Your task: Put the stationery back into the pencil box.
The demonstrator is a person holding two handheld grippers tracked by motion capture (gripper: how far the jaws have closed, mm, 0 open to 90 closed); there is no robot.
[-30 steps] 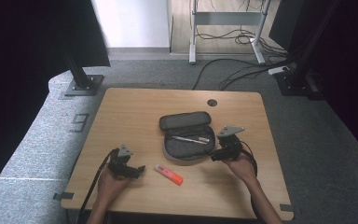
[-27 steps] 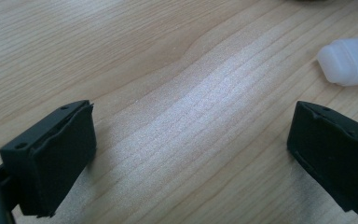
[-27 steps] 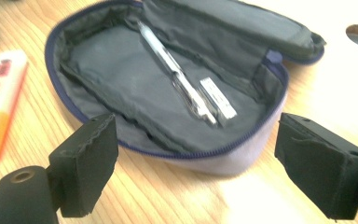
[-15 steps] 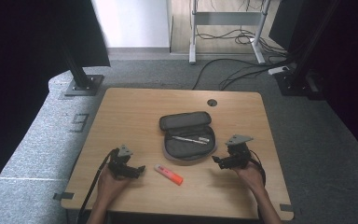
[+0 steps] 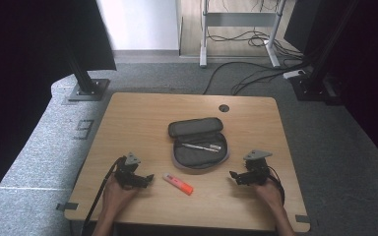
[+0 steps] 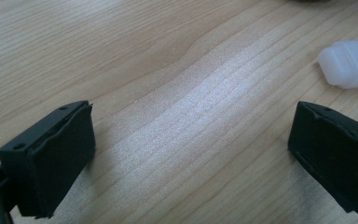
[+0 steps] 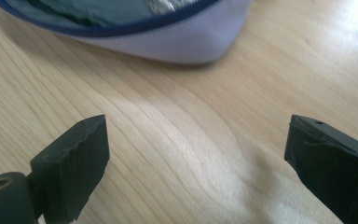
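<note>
A: Where is the pencil case (image 5: 197,143)?

B: Near the middle of the wooden worktop (image 5: 142,118), lying unzipped with its lid folded back. A silver pen (image 5: 200,146) rests inside the open half.

A: And the marker?

B: The orange highlighter (image 5: 177,183) lies flat on the worktop just in front of the case's near-left edge, apart from it. In the left gripper view its pale end (image 6: 349,63) shows at the upper right, ahead of the jaws and outside them.

A: What about the left gripper (image 5: 146,179)?

B: It sits low over the worktop just left of the highlighter, pointing towards it. Its jaws stand wide apart with only bare wood between them.

A: The right gripper (image 5: 234,175)?

B: It is to the right of the case's near edge, pointing left. Its jaws have just been opening and stand wide, nothing between them. In the right gripper view the case's grey rim (image 7: 177,44) lies ahead of them, not touching.
</note>
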